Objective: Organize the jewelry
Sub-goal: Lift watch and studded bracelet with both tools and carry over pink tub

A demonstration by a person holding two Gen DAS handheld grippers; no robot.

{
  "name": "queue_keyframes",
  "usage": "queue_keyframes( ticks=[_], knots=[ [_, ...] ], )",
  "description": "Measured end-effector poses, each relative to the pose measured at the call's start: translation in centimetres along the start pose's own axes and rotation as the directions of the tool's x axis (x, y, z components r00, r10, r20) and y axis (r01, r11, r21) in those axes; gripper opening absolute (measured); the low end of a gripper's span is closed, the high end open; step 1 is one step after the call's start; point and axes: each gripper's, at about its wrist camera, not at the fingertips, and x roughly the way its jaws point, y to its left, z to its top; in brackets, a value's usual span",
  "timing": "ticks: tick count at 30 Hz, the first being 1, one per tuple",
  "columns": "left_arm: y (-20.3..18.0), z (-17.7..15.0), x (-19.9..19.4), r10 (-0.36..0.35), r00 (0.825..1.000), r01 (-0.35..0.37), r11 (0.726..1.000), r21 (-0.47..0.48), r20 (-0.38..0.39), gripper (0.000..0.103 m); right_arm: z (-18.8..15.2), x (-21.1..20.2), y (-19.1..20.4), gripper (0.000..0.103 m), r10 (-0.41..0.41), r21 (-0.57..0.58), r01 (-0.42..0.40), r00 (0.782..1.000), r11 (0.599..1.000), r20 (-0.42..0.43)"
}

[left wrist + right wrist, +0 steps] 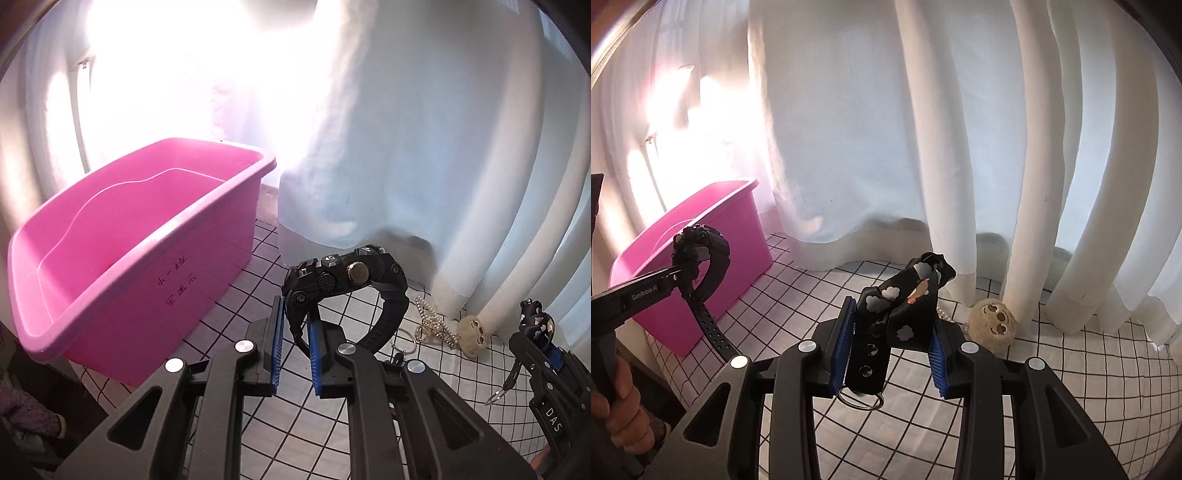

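My left gripper [296,325] is shut on the strap of a chunky black watch [343,280], held up above the checked cloth; the same watch [701,251] hangs beside the pink tub [713,236] in the right wrist view. My right gripper [892,325] is shut on a black patterned fabric keychain [905,295] with a metal ring [860,400] dangling below. That right gripper [535,325] also shows at the right edge of the left wrist view. A pearl hair clip [434,325] lies on the cloth by the curtain.
The pink tub [122,229], open and with nothing visible inside, stands on the left of the checked cloth [1052,387]. A round plush toy [993,321] rests against the white curtains [960,147] at the back. A hand [617,402] grips the left handle.
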Motion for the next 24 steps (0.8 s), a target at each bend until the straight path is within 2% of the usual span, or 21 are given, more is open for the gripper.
queue_keyframes(
  ticks=[6,12,15,19,24],
  knots=[
    [2.5,2.3,-4.2,0.06,0.996,-0.057,0.997,-0.052,0.058,0.013,4.2,-1.0,4.2,0.035,0.122,-0.068,-0.118,0.991,0.991,0.056],
    [6.9,4.9,-6.6,0.14,0.987,-0.13,0.985,-0.117,0.079,0.013,8.5,-0.4,9.6,0.035,0.247,-0.132,-0.235,0.965,0.963,0.085],
    [9.5,6.1,-7.2,0.208,0.974,-0.194,0.971,-0.143,0.089,0.013,10.5,1.0,12.3,0.035,0.315,-0.138,-0.303,0.947,0.943,0.068],
    [13.1,7.5,-7.5,0.26,0.961,-0.24,0.953,-0.186,0.091,0.013,12.6,3.2,16.3,0.035,0.383,-0.176,-0.372,0.923,0.911,0.027],
    [17.3,8.3,-6.4,0.306,0.95,-0.285,0.928,-0.24,0.057,0.013,15.4,6.3,20.9,0.035,0.443,-0.228,-0.439,0.896,0.869,-0.034]
  ],
)
